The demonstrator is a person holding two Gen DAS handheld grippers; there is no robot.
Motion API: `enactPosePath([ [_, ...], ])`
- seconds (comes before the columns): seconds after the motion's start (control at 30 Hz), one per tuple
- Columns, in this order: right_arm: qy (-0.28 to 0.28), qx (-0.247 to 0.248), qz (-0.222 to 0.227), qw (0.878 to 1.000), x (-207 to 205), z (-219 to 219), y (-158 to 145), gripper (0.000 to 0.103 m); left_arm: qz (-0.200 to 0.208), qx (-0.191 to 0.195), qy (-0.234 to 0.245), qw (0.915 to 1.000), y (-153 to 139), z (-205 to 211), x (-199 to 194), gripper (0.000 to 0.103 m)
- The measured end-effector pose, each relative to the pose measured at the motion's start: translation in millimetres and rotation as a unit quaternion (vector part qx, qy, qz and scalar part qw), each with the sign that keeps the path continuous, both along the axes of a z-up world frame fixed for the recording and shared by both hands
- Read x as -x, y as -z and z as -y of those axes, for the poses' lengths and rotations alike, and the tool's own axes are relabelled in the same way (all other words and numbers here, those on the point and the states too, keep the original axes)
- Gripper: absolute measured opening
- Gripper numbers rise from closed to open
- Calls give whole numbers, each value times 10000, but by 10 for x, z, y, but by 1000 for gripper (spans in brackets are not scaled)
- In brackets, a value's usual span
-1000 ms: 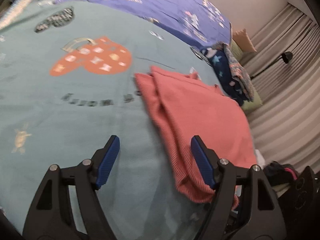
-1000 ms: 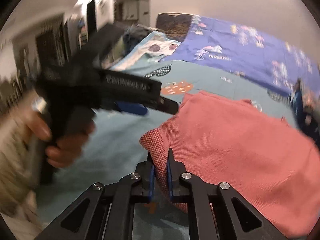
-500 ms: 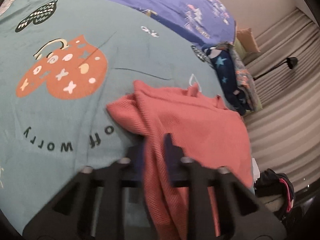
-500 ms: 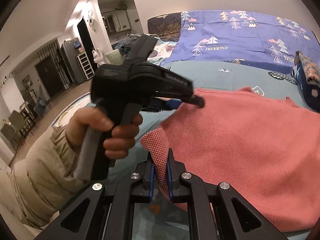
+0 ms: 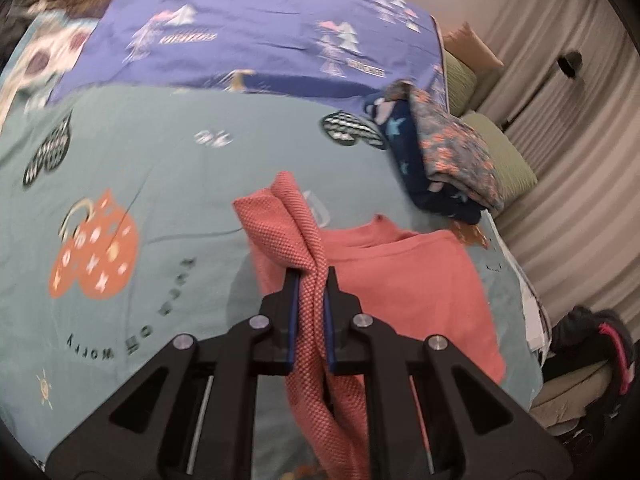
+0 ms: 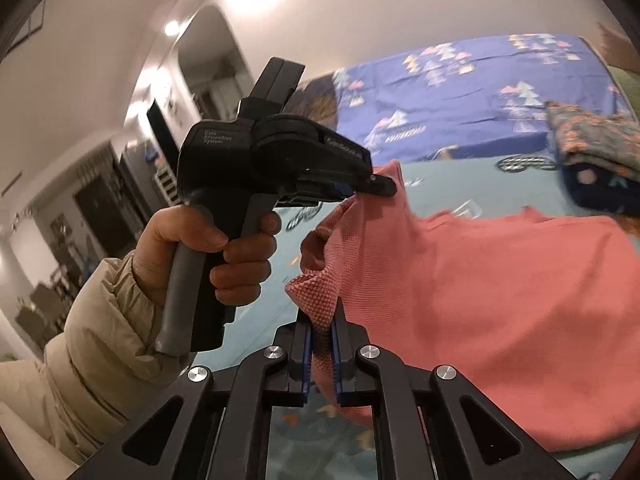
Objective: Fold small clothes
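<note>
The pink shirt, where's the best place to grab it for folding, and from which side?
Take the pink shirt by the raised near edge, one corner per gripper, coming from the person's side of the bed. That edge stands off the bedding, thin enough to pinch, while the rest lies flat. The left gripper and right gripper both clamp there already.

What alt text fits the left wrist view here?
The left gripper is shut on a lifted edge of the coral knit garment, whose rest lies on the teal bedspread. Folded dark clothes sit beyond.
</note>
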State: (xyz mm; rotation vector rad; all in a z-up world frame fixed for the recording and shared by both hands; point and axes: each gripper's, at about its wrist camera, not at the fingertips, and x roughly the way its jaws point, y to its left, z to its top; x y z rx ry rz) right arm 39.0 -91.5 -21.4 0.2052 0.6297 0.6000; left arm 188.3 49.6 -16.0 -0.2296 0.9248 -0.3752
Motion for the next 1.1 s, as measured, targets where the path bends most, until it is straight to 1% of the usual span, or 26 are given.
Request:
enactPosePath([
  [0.1,278,-287,36,9992,31,334,-48,6,123,-219,217,9994,-145,382,-24,11],
  [0.13,369,-382,33,9986,37,436,-50,6,150,-282,253,9992,-166,466,-24,11],
  [0.27,817,-707,41,9941,70,898,-35,5,206,-571,502,9969,-242,1026,-77,10],
  [0.37,1124,-936,43,9892,89,1231,-17,5,211,-728,717,9945,-251,1439,-116,10],
  [0.4,1220,-1010,36,9874,102,1338,-8,5,211,-768,772,9938,-241,1517,-116,10],
  [0.47,1399,-1138,10,9836,150,1534,27,5,206,-899,898,9917,-203,1797,-147,10],
  [0.57,1643,-1225,-54,9788,205,1793,100,5,141,-983,1084,9891,-107,2136,-196,9],
  [0.7,1901,-1355,-254,9720,209,2062,262,5,-78,-1038,1246,9867,72,2467,-262,9],
  [0.8,2049,-1497,-401,9664,187,2248,371,5,-188,-1148,1331,9843,199,2650,-281,9],
  [0.93,2097,-1571,-504,9637,216,2312,443,5,-268,-1186,1403,9826,299,2788,-296,7],
  [0.97,2094,-1576,-508,9637,217,2320,455,5,-284,-1175,1433,9823,313,2805,-297,4],
  [1.1,2099,-1644,-497,9625,263,2341,469,5,-268,-1184,1560,9803,319,2879,-253,4],
])
